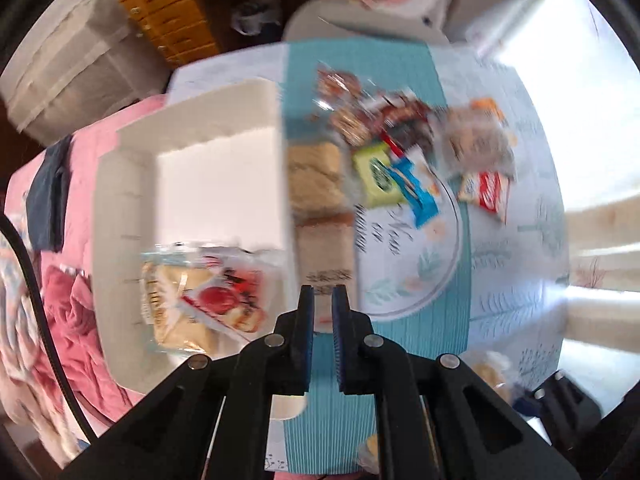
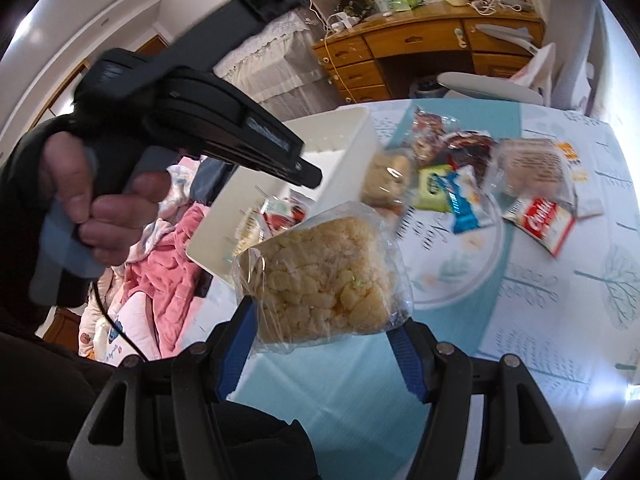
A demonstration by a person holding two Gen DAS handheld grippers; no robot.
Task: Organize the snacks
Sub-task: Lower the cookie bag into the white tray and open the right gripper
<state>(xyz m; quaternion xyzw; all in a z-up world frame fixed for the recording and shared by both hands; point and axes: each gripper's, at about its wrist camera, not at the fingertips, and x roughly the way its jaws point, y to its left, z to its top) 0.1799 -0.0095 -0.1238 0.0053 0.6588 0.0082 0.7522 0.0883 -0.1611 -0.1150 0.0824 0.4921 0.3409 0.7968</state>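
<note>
We hold a gripper in each hand above a table covered with a blue and white patterned cloth point(image 2: 560, 280). Our right gripper point(image 2: 324, 344) grasps a clear packet of pale puffed-rice cake point(image 2: 328, 276) between its blue pads, one pad on each side of the wrapper, and the packet hangs in the air above the cloth, just in front of the white box point(image 2: 344, 140). Our left gripper point(image 1: 323, 300) points down at the table with its jaws clenched and nothing between them; in the right wrist view our left hand point(image 2: 104, 208) wraps around its handle. In the left wrist view the white box point(image 1: 128, 208) sits at the left of the table and already holds a packet with a red label point(image 1: 200, 300). To the right of the box the other snacks point(image 1: 400, 152) lie in a loose heap on a round plate point(image 1: 440, 272) and on the cloth around it.
</note>
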